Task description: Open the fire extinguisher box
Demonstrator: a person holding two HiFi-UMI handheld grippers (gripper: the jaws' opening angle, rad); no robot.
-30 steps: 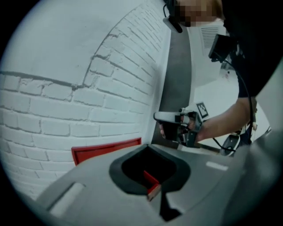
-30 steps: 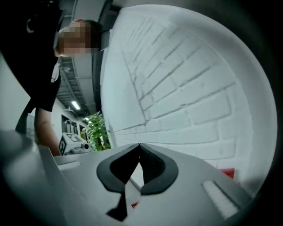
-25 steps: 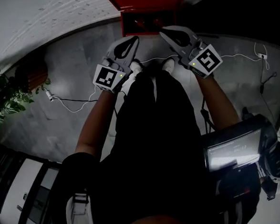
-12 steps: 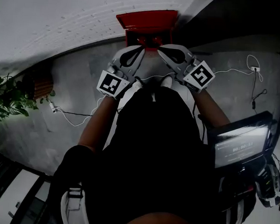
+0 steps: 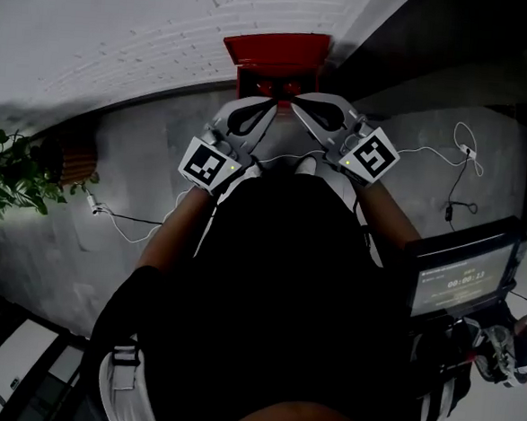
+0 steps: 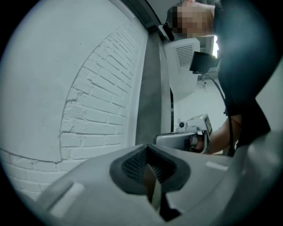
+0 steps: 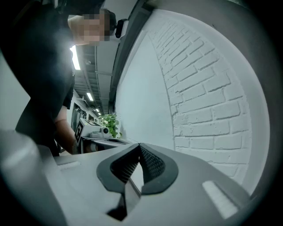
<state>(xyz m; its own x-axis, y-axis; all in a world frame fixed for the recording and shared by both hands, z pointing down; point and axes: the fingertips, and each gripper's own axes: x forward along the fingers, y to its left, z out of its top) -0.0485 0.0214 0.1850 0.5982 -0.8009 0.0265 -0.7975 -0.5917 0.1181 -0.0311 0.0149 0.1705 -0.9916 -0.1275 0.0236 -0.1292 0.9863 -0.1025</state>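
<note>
Both grippers have climbed the frame toward the red metal fire extinguisher box (image 5: 276,51) at upper centre, below the white brick wall (image 5: 123,33). The left gripper (image 5: 271,105) and right gripper (image 5: 297,100) are pinched closed on nothing. This looks like the approach; next, a gripper must catch the door's edge.

Fire extinguisher box (image 5: 276,57): on the floor (image 5: 151,143), against the foot of the brick wall (image 5: 123,24), top centre of the head view.
Left hand-held gripper (image 5: 273,104) and right hand-held gripper (image 5: 296,100): side by side just before the box, tips angled toward each other.
Plant (image 5: 9,174): far left.
Cable (image 5: 123,220): on the floor, between plant and person.
Screen (image 5: 461,277): lower right.
</note>
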